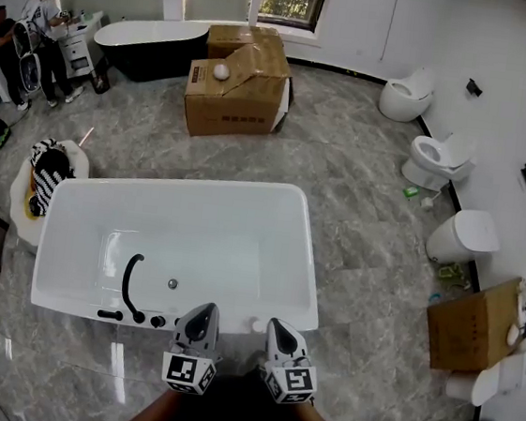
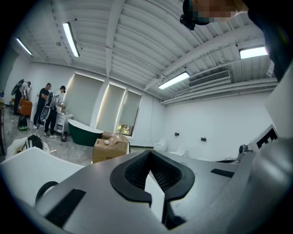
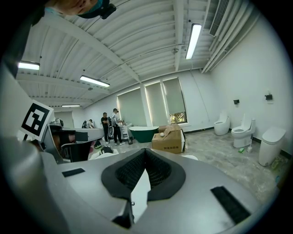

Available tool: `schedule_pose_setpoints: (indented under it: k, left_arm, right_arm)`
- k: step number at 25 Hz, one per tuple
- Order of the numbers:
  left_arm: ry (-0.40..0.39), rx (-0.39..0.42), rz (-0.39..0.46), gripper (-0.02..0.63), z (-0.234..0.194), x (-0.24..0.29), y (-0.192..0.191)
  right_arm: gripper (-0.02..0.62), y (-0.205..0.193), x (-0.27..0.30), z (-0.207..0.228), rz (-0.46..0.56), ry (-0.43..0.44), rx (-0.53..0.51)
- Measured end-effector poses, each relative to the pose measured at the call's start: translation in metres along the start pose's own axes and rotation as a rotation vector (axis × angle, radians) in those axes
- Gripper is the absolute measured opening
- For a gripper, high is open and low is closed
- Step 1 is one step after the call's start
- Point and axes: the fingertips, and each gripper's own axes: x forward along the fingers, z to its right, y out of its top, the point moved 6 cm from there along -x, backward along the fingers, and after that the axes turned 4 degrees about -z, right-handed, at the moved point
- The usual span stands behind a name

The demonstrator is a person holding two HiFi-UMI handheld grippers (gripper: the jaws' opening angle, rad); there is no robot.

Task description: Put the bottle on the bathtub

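The left gripper (image 1: 202, 309) and the right gripper (image 1: 281, 327) hang side by side, each with its jaws pressed together on nothing. Directly ahead of both tips lies the white bathtub (image 1: 190, 187), its black faucet (image 1: 129, 284) off to the left gripper's left. A small white object (image 1: 256, 325) sits on the tub's near rim between the two grippers, just beside the right one, too small to tell whether it is the bottle.

Print on the cardboard box (image 1: 236, 98) is too small to read.
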Motion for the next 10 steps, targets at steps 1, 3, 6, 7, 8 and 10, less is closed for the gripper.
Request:
schedule_pose_setpoints:
  k: [1, 3, 6, 7, 8, 10]
  left_arm:
    - [-0.002, -0.003, -0.001, 0.014, -0.0009, -0.0002, -0.0014]
    - [-0.002, -0.002, -0.002, 0.014, -0.0029, -0.0005, -0.0015]
    - [-0.002, 0.002, -0.001, 0.014, -0.004, 0.0012, 0.0024]
    - [-0.003, 0.001, -0.002, 0.014, -0.0035, 0.0021, 0.0028]
    - [-0.004, -0.001, -0.004, 0.014, -0.0028, 0.0031, 0.0025]
    - [-0.006, -0.005, -0.007, 0.014, -0.0012, 0.0051, 0.0013]
  right_arm:
    - [0.009, -0.0006, 0.0005, -0.0004, 0.001, -0.002, -0.001]
    - [0.009, -0.0019, 0.0018, -0.0008, 0.002, -0.009, -0.004]
    - [0.009, -0.0006, 0.0038, 0.0005, 0.003, -0.013, -0.006]
    - [0.009, -0.0002, 0.004, 0.0019, 0.003, -0.015, -0.008]
    - [0.009, 0.0, 0.0039, 0.0035, 0.002, -0.016, -0.009]
    - [0.009, 0.0002, 0.0037, 0.0066, 0.0, -0.017, -0.013]
